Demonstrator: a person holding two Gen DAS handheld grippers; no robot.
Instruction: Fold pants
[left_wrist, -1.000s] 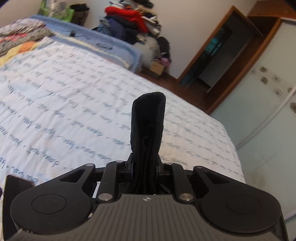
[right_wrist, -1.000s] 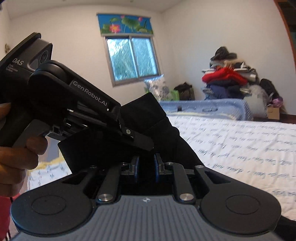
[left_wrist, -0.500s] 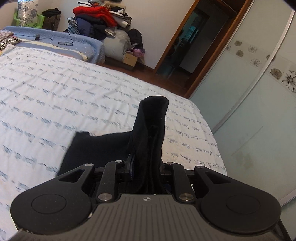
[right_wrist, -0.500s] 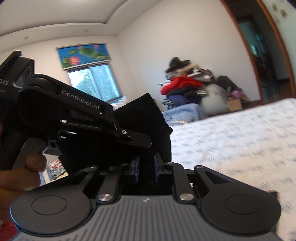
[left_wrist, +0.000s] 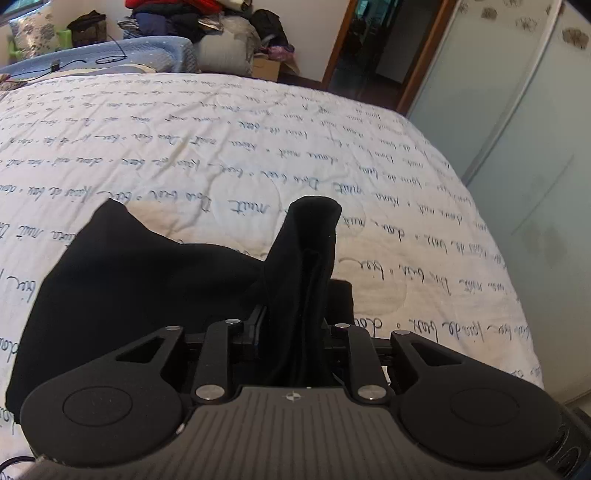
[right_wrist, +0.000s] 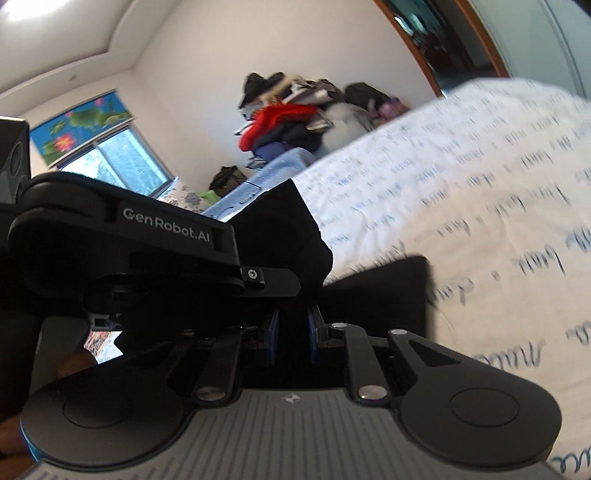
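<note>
The black pants (left_wrist: 129, 280) hang from both grippers over the white bed with blue script (left_wrist: 221, 140). My left gripper (left_wrist: 295, 325) is shut on a bunched fold of the pants that sticks up between its fingers. My right gripper (right_wrist: 291, 325) is shut on another part of the black pants (right_wrist: 291, 229), close beside the left gripper's body (right_wrist: 129, 236), which crosses the right wrist view. A flat part of the pants (right_wrist: 388, 291) lies on the bed to the right.
A pile of clothes (right_wrist: 288, 122) and a blue mattress (left_wrist: 122, 59) stand at the far side. A wooden doorway (left_wrist: 362, 48) and frosted wardrobe doors (left_wrist: 517, 129) are to the right. The bed edge runs along the right.
Both grippers have swung right and tilted down toward the bed with the pants still held. More of the black cloth now spreads on the bedcover in front of the left gripper.
</note>
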